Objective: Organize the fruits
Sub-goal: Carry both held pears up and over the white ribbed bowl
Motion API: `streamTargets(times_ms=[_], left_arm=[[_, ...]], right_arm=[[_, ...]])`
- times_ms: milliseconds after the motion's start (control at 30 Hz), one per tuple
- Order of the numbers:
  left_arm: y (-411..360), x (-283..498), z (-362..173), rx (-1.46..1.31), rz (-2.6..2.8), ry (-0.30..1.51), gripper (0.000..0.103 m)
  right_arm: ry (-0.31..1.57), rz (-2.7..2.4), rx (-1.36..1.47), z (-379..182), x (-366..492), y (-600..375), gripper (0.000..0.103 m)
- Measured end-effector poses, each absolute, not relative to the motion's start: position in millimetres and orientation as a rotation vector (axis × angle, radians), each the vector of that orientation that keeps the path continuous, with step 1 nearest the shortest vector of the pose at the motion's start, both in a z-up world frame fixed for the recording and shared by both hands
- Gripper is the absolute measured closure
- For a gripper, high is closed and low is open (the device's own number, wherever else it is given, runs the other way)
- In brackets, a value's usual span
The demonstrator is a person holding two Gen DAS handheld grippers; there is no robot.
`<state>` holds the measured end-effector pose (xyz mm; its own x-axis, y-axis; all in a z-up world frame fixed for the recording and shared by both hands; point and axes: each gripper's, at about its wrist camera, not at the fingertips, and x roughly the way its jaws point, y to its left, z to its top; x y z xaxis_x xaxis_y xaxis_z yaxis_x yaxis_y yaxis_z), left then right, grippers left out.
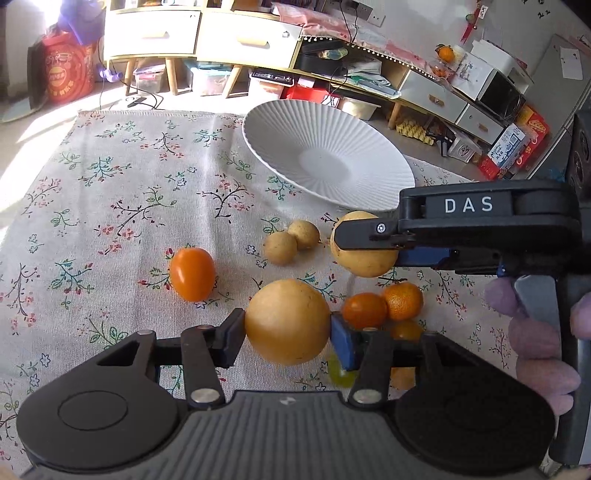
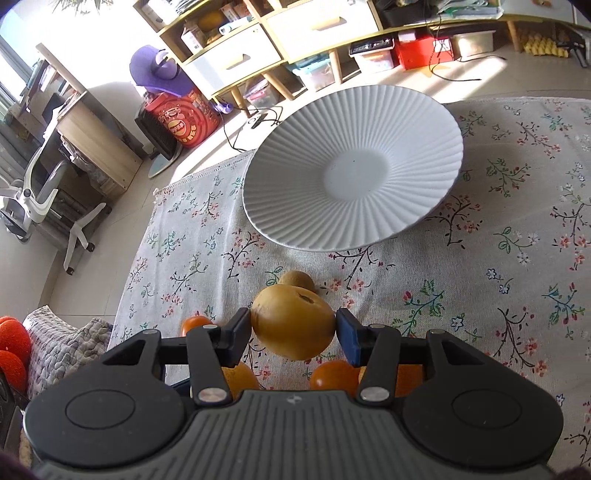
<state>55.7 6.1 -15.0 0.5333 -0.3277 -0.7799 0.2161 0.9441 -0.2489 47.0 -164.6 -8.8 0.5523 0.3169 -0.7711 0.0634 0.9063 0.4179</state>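
My left gripper [image 1: 287, 334] is shut on a round yellow-brown pear [image 1: 287, 321], held above the floral cloth. My right gripper [image 2: 293, 328] is shut on a second yellow pear [image 2: 293, 323]; it also shows in the left wrist view [image 1: 364, 258] with the right gripper [image 1: 369, 240] over it. A white ribbed plate [image 1: 328, 155] [image 2: 354, 170] sits empty beyond both. On the cloth lie an orange tomato-like fruit [image 1: 192, 274], two small brown fruits [image 1: 291, 242], and tangerines [image 1: 384, 306]. In the right wrist view a small brown fruit [image 2: 295, 279] and orange fruits [image 2: 332, 374] lie under the gripper.
The floral cloth [image 1: 129, 184] covers the table; its far edge [image 2: 207, 173] drops to the floor. Low cabinets [image 1: 199, 33], boxes and cables stand beyond. A quilted cloth with red-orange balls [image 2: 14, 343] lies at the left.
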Motion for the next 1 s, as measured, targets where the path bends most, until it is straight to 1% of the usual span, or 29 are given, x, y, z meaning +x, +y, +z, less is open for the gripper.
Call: streamTargets(times_ms=[533, 800, 1000], left_arm=[[0.9, 77.3, 3.0, -0.205, -0.297, 0.886, 0.063], [-13.9, 107.4, 9.6, -0.209, -0.314, 0.819, 0.063], [-36.3, 134.7, 1.3, -0.153, -0.344, 0.758, 0.063]], right_arm=[[0.91, 0.103, 0.458, 3.6, 55.3, -190.7, 0.057], [0.862, 0.055, 0.483, 6.9, 78.6, -208.0, 0.057], [0.858, 0.029, 0.505, -4.2, 109.6, -212.7, 0.057]])
